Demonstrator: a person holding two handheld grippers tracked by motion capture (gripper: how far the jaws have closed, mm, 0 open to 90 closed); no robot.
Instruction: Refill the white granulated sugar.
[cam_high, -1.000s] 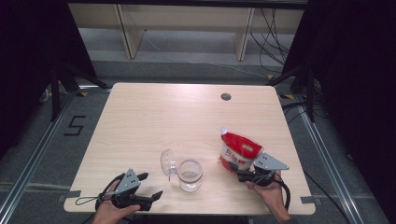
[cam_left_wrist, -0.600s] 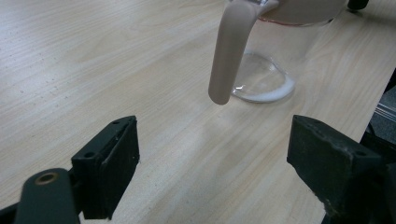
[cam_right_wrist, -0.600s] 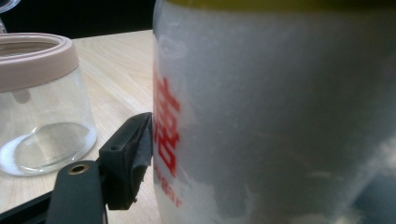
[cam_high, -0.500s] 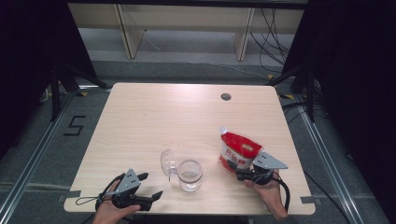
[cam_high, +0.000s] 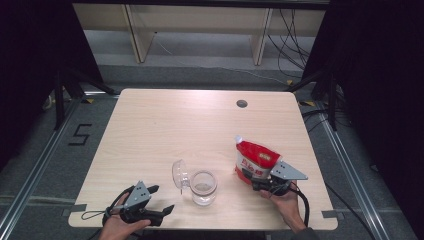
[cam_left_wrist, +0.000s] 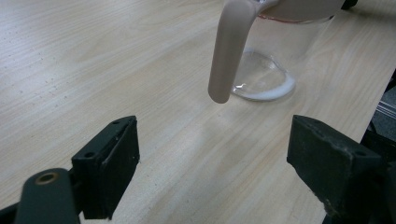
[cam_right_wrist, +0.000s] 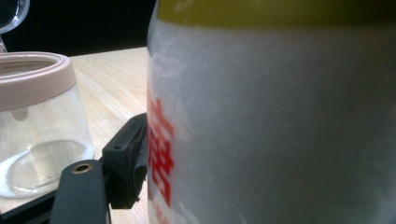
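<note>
R gripper (cam_high: 257, 181) clamped on lower part of red/white pouch (cam_high: 256, 159), jaws just been closing w/ pouch between them; pouch stands at surface (cam_high: 200, 120) front-right, just beside clear glass jar (cam_high: 203, 187) w/ flip lid open. L gripper (cam_high: 159, 202) jaws apart, nothing between, front-left near jar.

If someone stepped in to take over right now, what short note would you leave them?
Right gripper: jaws have just been closing around the red and white pouch, which stands upright near the table's right front; one jaw touches its side.
Left gripper: open, empty, at the front left, pointing at the glass jar's handle.
Glass jar: upright at front centre, lid flipped open, a little white powder inside.
Done: lid opened. Left: probably lift the pouch and pour.
</note>
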